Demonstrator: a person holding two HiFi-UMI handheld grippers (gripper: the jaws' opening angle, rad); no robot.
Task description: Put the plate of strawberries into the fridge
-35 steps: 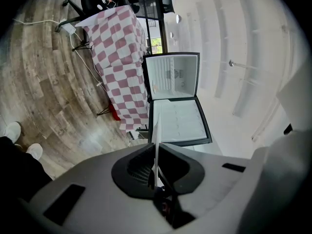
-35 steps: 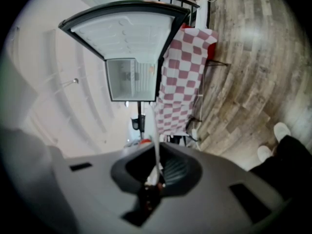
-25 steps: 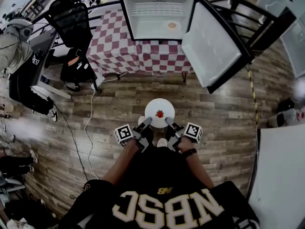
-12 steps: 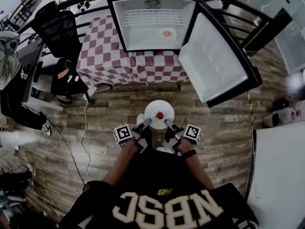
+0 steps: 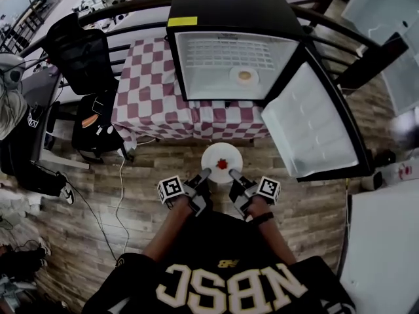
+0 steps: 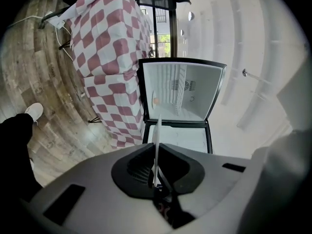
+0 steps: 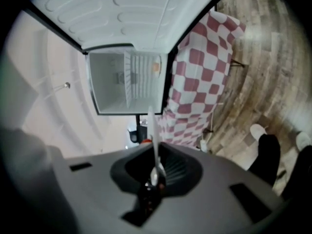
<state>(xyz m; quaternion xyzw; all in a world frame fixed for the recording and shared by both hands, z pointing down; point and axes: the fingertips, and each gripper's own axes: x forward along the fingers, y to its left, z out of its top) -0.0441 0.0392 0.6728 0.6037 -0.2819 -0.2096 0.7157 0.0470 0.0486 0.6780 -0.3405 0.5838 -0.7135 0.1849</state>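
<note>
- Left claw [image 5: 205, 173]: nearly closed, its two jaws pinching the left rim of the plate [image 5: 221, 156]. In the left gripper view the plate runs edge-on between the pads.
- Right claw [image 5: 232, 173]: likewise nearly closed, clamped on the right rim of the same plate.
- Plate: white and round, held roughly level in the air between the two claws. It is above the wooden floor [image 5: 308, 195], just in front of the person and short of the fridge [image 5: 222, 8].
- Strawberry [image 5: 222, 164]: one red fruit visible near the plate's centre.
- Fridge: small and black-topped, standing on the surface draped in a red-and-white checked cloth [image 5: 147, 97]. Its door [image 5: 314, 133] is swung wide to the right, exposing the white interior.
- Small dish [image 5: 245, 76]: round, with something orange-brown on it, lying inside the fridge toward the right.
- Black chair [image 5: 82, 41]: left of the surface.
</note>
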